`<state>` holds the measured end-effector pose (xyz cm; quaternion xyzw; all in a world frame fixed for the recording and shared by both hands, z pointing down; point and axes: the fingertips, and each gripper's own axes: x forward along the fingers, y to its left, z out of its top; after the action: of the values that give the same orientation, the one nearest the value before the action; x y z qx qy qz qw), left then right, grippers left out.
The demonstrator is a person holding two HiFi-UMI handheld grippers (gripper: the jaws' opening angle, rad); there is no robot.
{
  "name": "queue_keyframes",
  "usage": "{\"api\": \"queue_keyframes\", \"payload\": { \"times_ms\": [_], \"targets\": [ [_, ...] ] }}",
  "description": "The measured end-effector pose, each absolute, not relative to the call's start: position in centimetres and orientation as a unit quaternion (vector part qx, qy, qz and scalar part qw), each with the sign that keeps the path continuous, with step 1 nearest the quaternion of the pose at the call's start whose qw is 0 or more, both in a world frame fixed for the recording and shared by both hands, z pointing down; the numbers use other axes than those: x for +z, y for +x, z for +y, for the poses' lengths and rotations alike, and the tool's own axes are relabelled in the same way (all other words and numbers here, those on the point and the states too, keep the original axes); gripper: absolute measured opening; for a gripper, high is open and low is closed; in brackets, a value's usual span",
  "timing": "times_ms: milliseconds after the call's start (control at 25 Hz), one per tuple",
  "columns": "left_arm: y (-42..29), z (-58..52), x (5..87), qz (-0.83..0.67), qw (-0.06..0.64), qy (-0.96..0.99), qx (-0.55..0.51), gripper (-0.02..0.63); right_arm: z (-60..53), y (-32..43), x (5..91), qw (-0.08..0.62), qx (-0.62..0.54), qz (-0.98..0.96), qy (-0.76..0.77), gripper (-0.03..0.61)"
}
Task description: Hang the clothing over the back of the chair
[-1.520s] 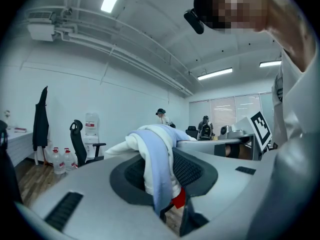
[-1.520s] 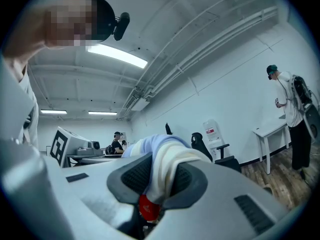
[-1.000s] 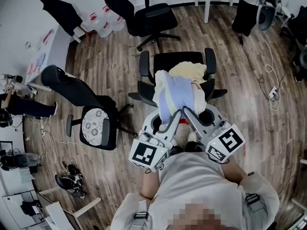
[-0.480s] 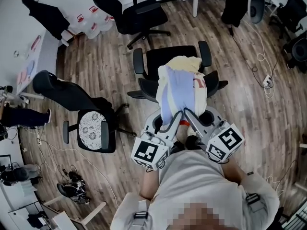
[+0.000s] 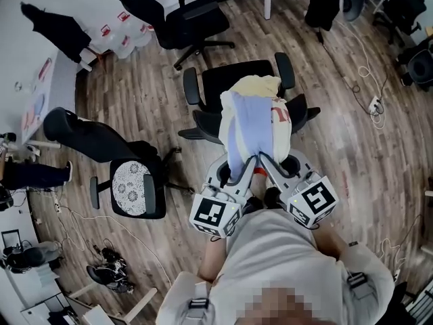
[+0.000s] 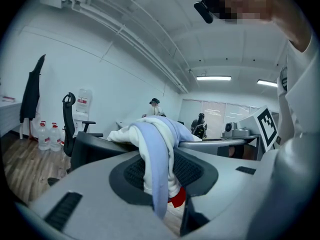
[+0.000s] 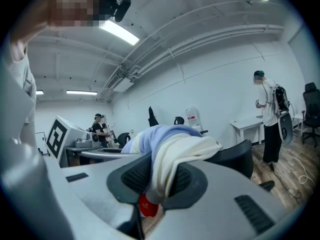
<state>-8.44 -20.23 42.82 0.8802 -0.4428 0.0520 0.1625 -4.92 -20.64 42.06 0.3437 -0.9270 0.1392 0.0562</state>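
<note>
Close before me, my left gripper (image 6: 159,186) and right gripper (image 7: 152,186) each clamp a soft fold of the clothing (image 5: 254,124); lavender, white and cream, it lies bunched over the back of the black, smooth-moulded chair (image 5: 233,80) beyond.

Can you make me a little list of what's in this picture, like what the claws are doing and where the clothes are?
chair: black office chair with armrests
clothing: white, blue and pale yellow, lying over the chair's back
left claw: shut on the clothing
right claw: shut on the clothing
floor: wooden planks
</note>
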Motion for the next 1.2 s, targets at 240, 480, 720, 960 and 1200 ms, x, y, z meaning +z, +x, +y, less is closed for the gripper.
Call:
{"api": "queue_keyframes", "payload": {
  "times_ms": [240,480,720,960,1200],
  "targets": [
    [-8.5,-19.9,43.5,-0.442,0.172,0.879,0.057,0.129,-20.4,-5.0,43.0,0.072,0.134,-0.925,0.349,0.067],
    [-8.5,-19.8,44.9,-0.445,0.183,0.874,0.064,0.129,-20.4,-4.8,44.5,0.082,0.140,-0.923,0.350,0.067],
    [-8.7,-20.3,45.7,-0.450,0.193,0.870,0.058,0.129,-20.5,-5.0,45.1,0.086,0.138,-0.924,0.346,0.067],
    [-8.5,-20.7,46.2,-0.458,0.199,0.864,0.065,0.130,-20.8,-4.7,45.7,0.086,0.147,-0.922,0.348,0.067],
    [-8.5,-21.4,47.0,-0.471,0.200,0.857,0.061,0.132,-21.3,-4.7,46.4,0.081,0.136,-0.921,0.357,0.069]
  ]
}}
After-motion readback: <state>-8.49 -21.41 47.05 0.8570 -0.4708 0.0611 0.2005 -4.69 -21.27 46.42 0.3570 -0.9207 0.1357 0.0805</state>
